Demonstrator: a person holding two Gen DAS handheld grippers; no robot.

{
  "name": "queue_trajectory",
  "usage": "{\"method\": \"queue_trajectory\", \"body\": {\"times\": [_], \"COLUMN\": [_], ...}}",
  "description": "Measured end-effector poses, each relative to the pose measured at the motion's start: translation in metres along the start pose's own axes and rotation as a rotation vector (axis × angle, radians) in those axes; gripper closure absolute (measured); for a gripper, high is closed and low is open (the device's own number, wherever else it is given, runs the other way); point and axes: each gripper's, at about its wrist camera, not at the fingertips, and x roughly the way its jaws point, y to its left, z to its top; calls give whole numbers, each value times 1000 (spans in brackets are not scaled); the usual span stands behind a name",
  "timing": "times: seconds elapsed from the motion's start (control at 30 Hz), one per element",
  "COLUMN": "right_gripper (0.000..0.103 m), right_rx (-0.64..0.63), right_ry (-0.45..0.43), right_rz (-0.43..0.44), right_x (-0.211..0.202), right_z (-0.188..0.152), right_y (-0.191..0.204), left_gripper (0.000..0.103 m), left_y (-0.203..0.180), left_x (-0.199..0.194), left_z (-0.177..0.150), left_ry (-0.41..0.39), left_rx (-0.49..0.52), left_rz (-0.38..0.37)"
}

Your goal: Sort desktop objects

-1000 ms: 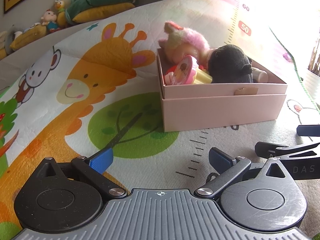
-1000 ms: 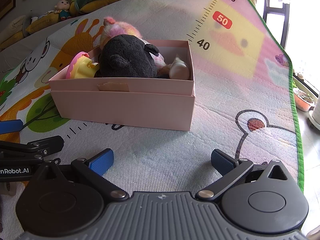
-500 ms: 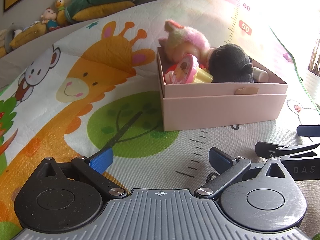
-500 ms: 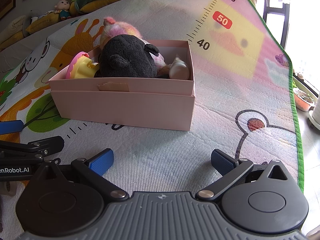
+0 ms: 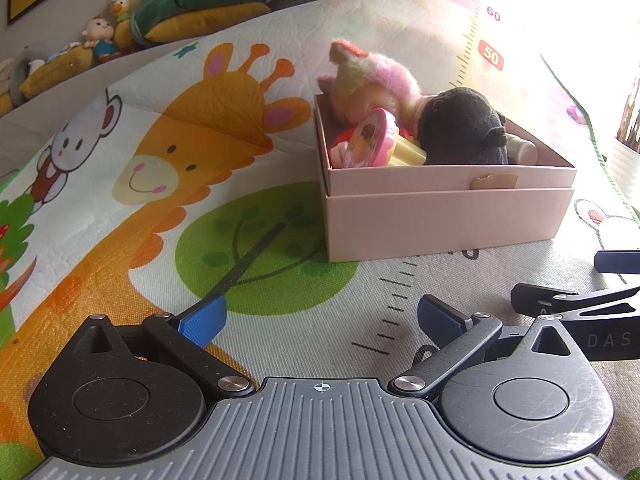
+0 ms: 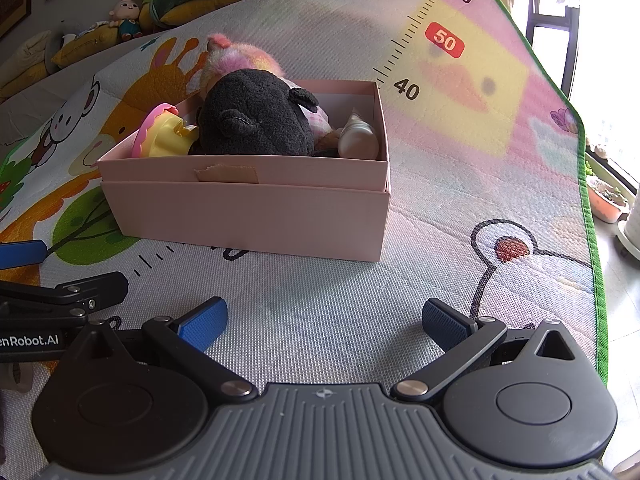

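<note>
A pink cardboard box [image 5: 444,220] [image 6: 248,216] stands on the play mat. It holds a black plush [image 5: 464,128] [image 6: 252,120], a pink-haired doll [image 5: 372,80] [image 6: 240,60], a pink and yellow toy [image 5: 372,140] [image 6: 160,136] and a small pale bottle [image 6: 358,140]. My left gripper [image 5: 320,318] is open and empty, low over the mat in front of the box. My right gripper [image 6: 324,318] is open and empty, also in front of the box.
The cartoon play mat [image 5: 180,152] [image 6: 460,160] has a green edge [image 6: 592,200] on the right. Plush toys and cushions [image 5: 192,4] line a ledge at the back. Plant pots [image 6: 608,196] stand beyond the mat's right edge.
The left view has shifted very slightly; the box and toys stay put. Both grippers remain open and nearly still.
</note>
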Motion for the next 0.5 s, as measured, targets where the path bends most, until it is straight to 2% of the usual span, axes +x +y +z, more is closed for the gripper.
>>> {"method": "queue_trajectory", "body": {"times": [0.3,0.47,0.5], "right_gripper": [0,0,0], "right_rx": [0,0,0], "right_ry": [0,0,0], "right_rz": [0,0,0], "right_x": [0,0,0], "right_z": [0,0,0], "right_y": [0,0,0], "left_gripper": [0,0,0], "left_y": [1,3,3], "left_x": [2,2,2], "left_z": [1,1,1], "left_ry": [17,38,40], "left_rx": [-4,-15,-11], "left_rz": [-10,47,39]}}
